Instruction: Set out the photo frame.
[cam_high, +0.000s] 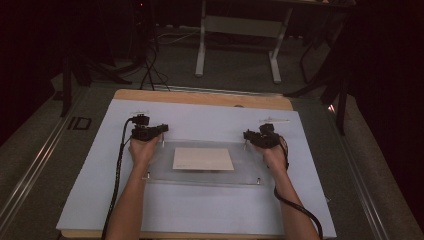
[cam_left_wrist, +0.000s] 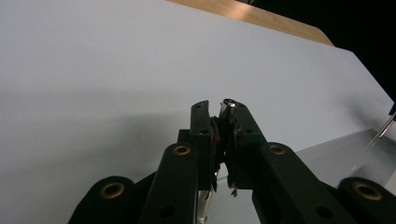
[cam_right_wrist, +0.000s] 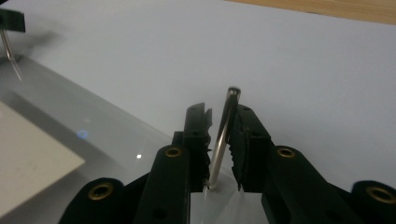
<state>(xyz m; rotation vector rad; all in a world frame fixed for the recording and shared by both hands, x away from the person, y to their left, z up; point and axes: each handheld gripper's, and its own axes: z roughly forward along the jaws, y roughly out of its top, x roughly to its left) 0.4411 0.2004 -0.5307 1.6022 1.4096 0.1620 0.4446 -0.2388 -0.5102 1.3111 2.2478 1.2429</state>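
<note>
Left hand-held gripper (cam_high: 161, 131): at far left corner of clear acrylic plate (cam_high: 200, 177), jaws clamped on an upright metal pin (cam_left_wrist: 227, 108) standing at that corner; in left gripper view pin head just clear of the jaw tips, pads pressed against the shaft.

Right hand-held gripper (cam_high: 247, 135): at far right corner of the plate, jaws parted a little around a second upright metal pin (cam_right_wrist: 223, 140); in right gripper view a gap visible on the left side of the shaft, shaft leaning close to the right pad, contact there not certain. No firm grip seen.

Acrylic plate: flat on pale sheet (cam_high: 210, 120), centred between both hands, long sides running left to right; small pegs (cam_high: 258, 181) at near corners as well.

Beige card (cam_high: 203, 158): rectangular, lying under or within the plate, roughly at its middle, well apart from both pins.

Pale sheet: covering most of wooden desk (cam_high: 200, 97), bare wood strip showing along far edge.

Forearms: entering from bottom, cable (cam_high: 119, 165) trailing along left one.
</note>
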